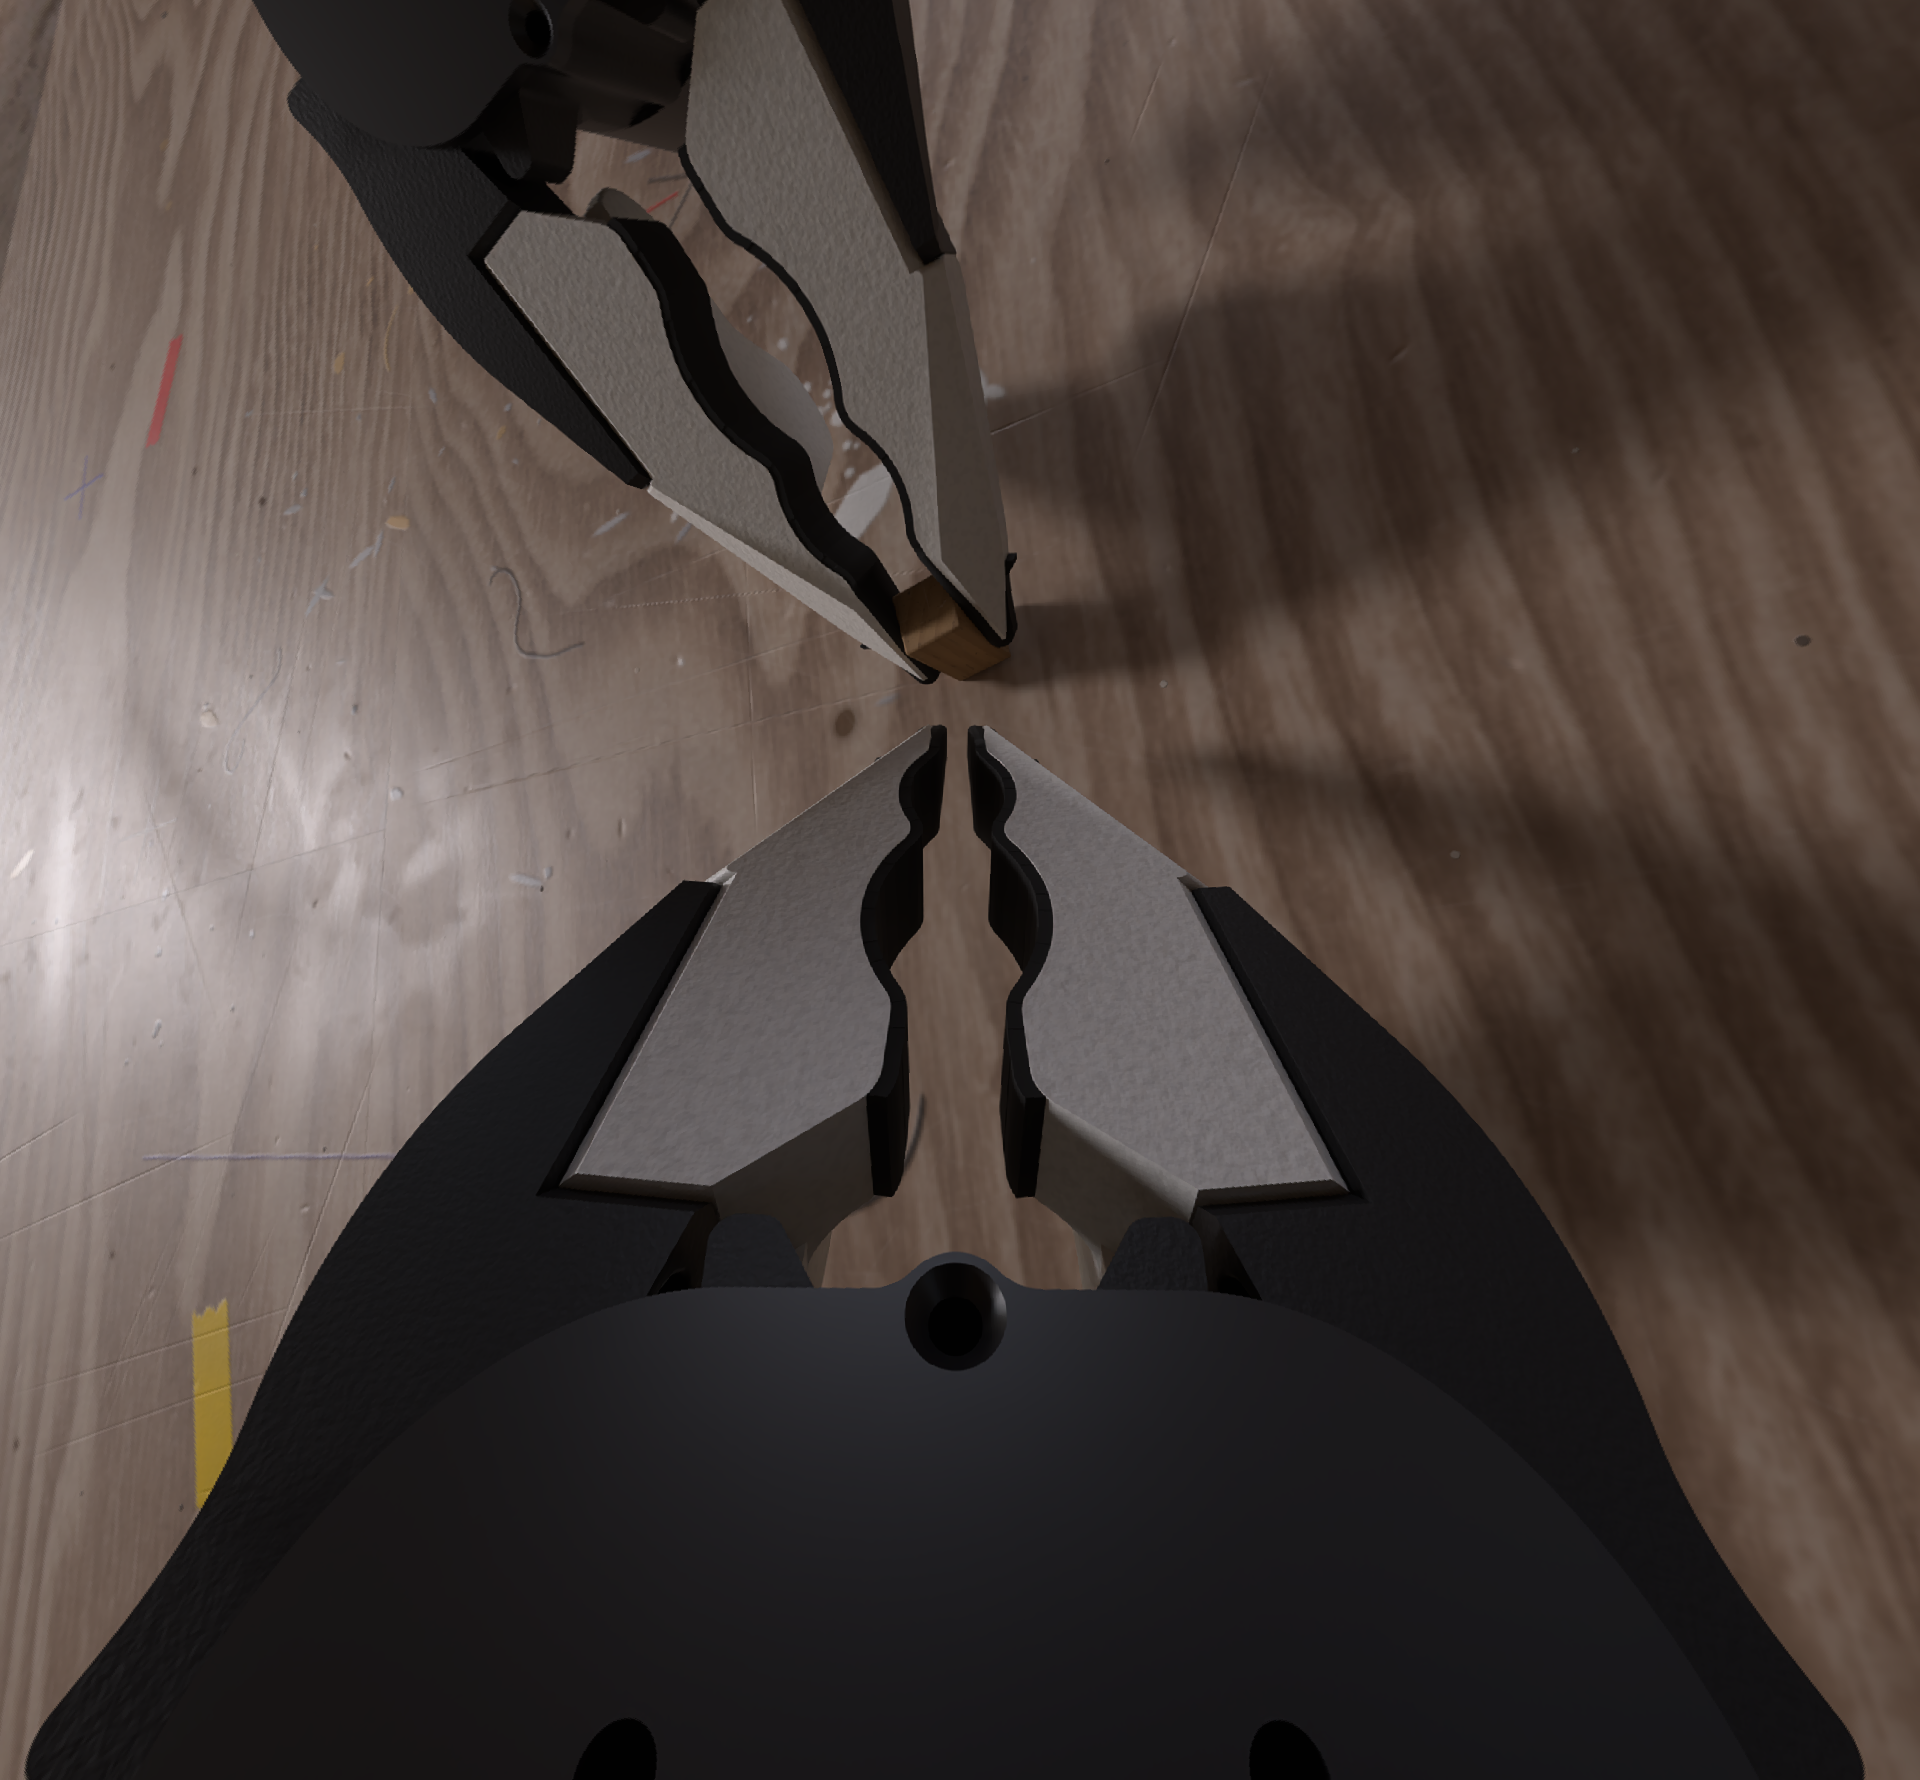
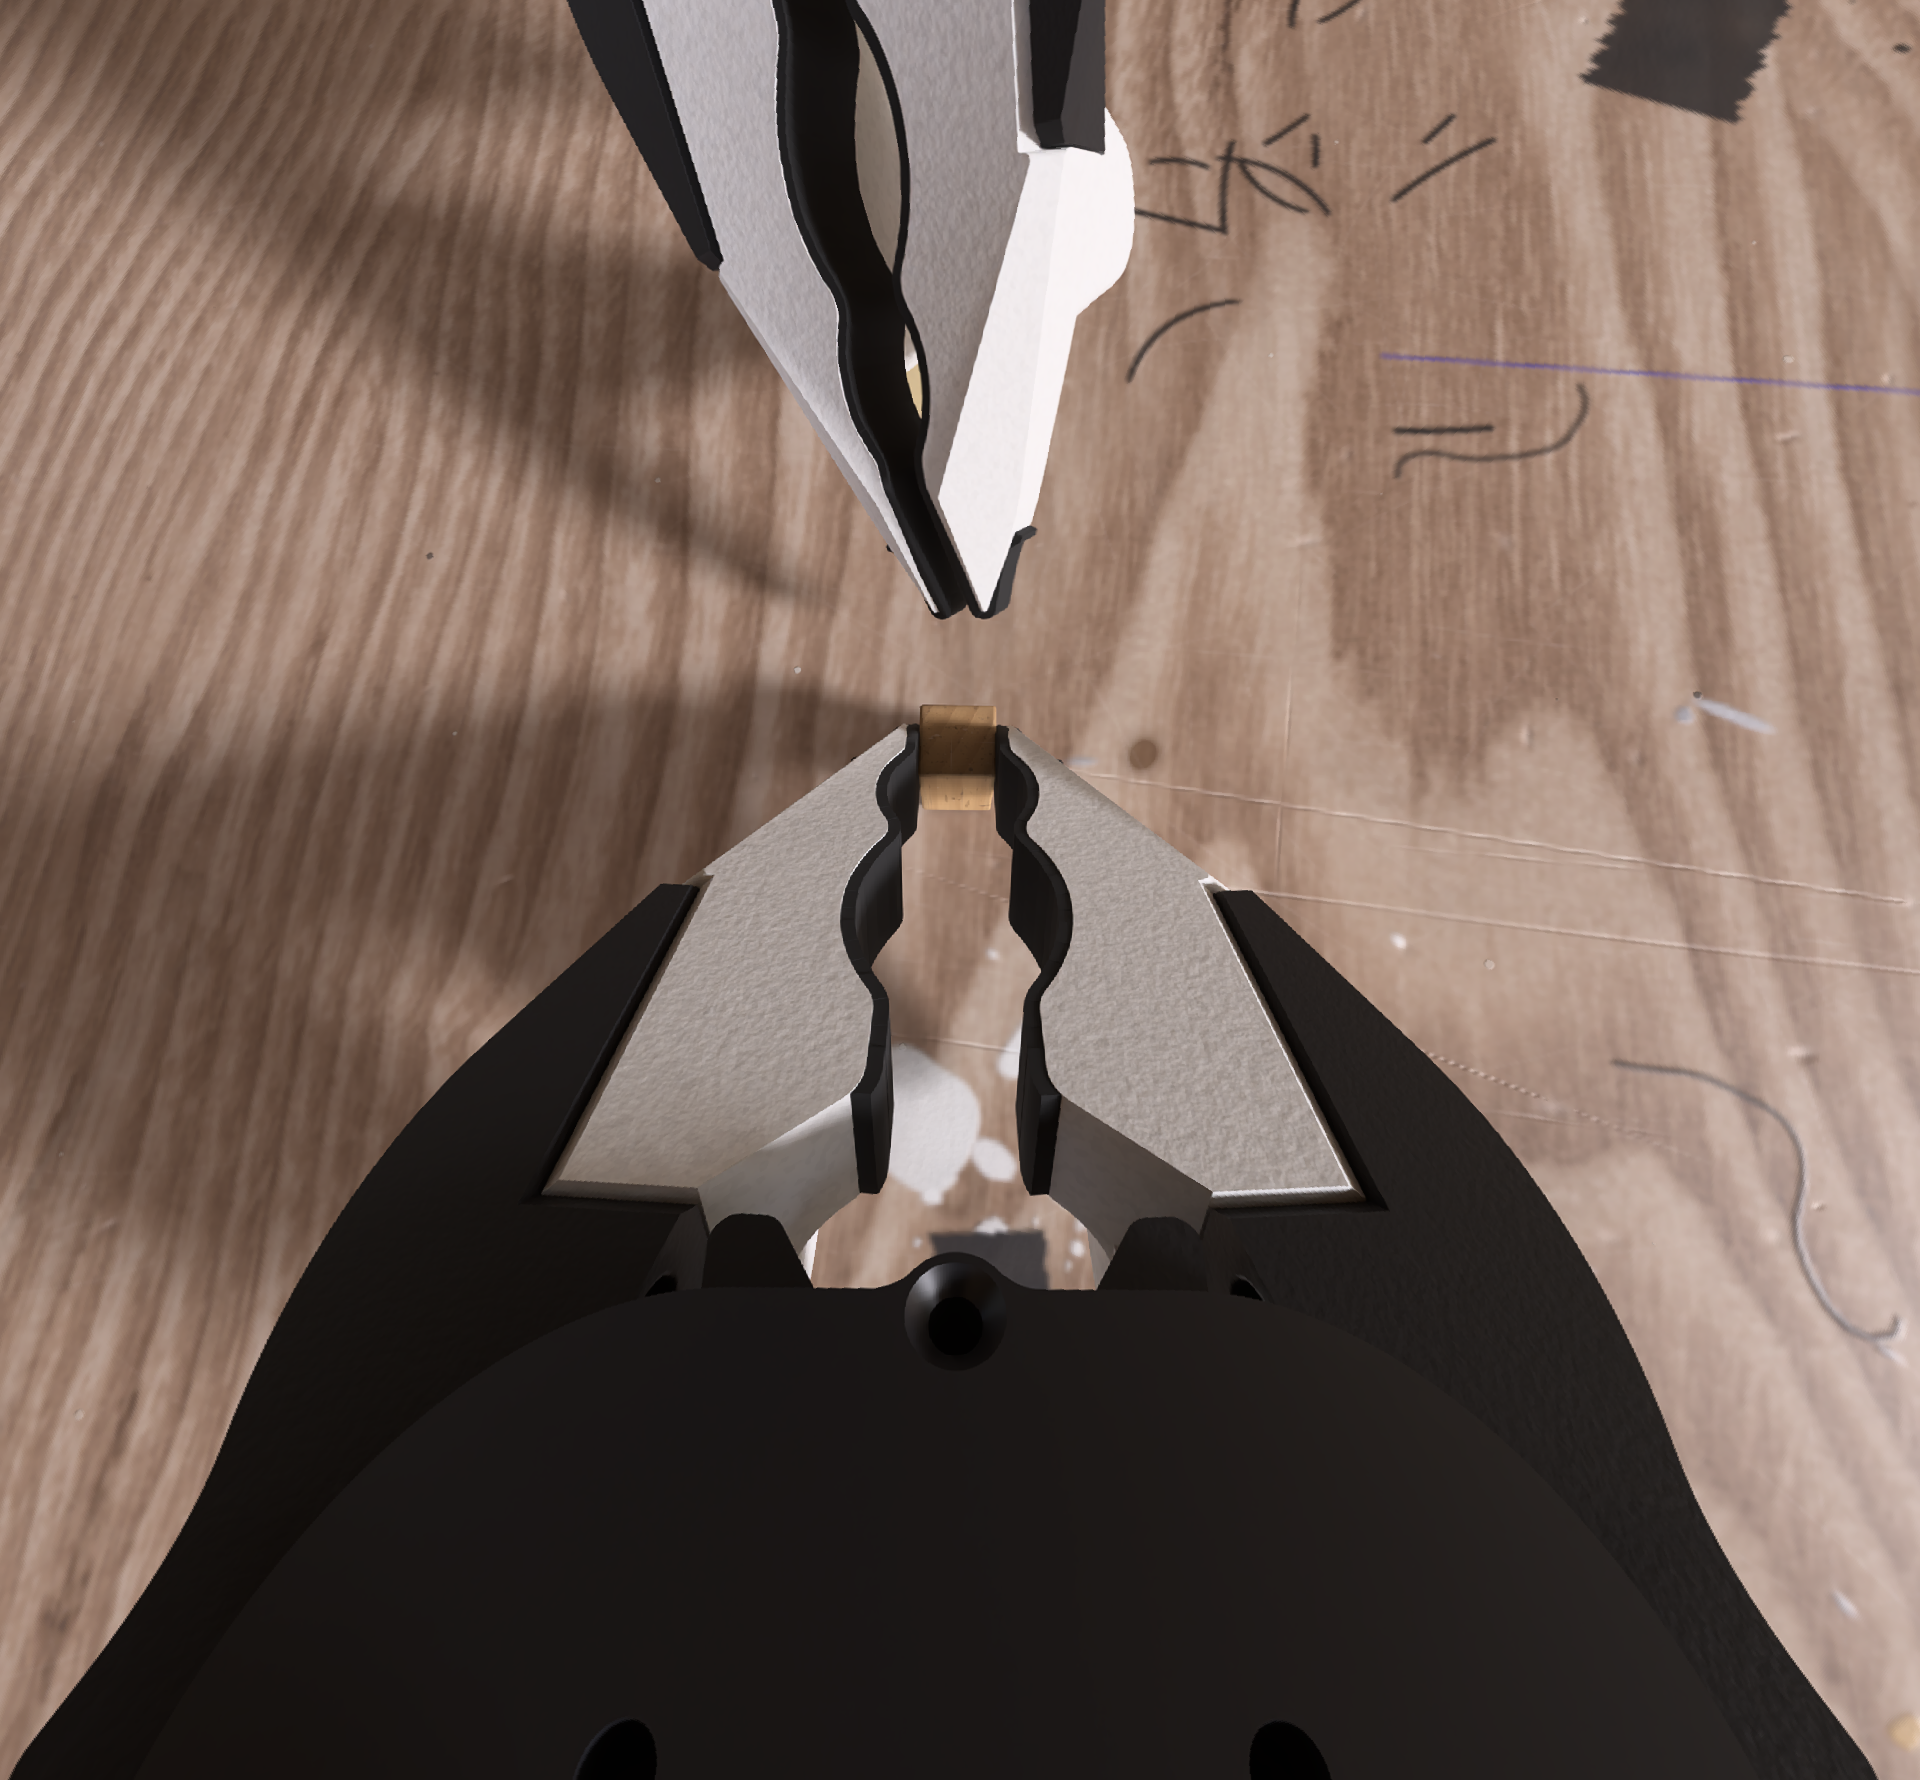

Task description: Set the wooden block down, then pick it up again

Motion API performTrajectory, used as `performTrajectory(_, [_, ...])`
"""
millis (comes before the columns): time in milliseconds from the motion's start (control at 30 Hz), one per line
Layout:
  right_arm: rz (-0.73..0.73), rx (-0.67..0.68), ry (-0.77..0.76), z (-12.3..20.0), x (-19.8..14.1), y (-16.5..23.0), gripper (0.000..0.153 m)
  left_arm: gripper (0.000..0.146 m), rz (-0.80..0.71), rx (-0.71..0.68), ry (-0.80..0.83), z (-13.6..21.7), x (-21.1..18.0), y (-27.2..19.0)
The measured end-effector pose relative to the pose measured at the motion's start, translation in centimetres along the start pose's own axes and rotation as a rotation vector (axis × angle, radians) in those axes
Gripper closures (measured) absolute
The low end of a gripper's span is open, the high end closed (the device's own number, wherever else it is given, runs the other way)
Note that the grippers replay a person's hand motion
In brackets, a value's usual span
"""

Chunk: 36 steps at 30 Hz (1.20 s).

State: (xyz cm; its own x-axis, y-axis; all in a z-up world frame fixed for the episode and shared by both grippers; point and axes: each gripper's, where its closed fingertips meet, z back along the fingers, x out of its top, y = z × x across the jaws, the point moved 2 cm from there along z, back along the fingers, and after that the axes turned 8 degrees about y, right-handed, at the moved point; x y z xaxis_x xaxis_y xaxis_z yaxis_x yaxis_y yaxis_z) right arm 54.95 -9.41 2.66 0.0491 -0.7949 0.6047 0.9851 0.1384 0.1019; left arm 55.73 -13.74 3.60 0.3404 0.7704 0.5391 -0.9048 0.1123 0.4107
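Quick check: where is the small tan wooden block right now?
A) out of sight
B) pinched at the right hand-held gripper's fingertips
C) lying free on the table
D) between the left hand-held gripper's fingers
B: the small tan wooden block sits pinched at the tips of the right hand-held gripper, while the left hand-held gripper is shut on nothing.

This looks like a workshop bench. The wooden tabletop (image 2: 1455, 795) beneath both sets of jaws is worn, with white paint splashes (image 2: 935, 1128) under the right jaws, pencil scribbles (image 2: 1475, 442) ahead of them to the right, and a dark patch of tape (image 2: 1694, 26) farther off. To the left of the left jaws lie a strip of yellow tape (image 1: 211, 1398) and a red mark (image 1: 164, 388).
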Motion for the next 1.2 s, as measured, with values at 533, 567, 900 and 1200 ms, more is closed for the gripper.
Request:
performTrajectory(533, [0.002,-0.009,-0.001,0.1,0.0,-0.1,0.139,0.146,0.040,0.013,0.009,0.1,0.1,0.3])
performTrajectory(567, [0.002,-0.009,-0.003,0.1,0.0,-0.1,0.139,0.146,0.045,0.012,0.010,0.2,0.0,0.3])
performTrajectory(900, [-0.010,-0.015,-0.046,1.3,0.4,-0.2,0.140,0.146,0.100,-0.003,-0.045,0.5,0.8,0.1])
performTrajectory(1200, [0.009,-0.029,-0.041,1.3,0.4,-0.1,0.139,0.146,0.133,0.022,-0.035,0.8,0.3,0.4])
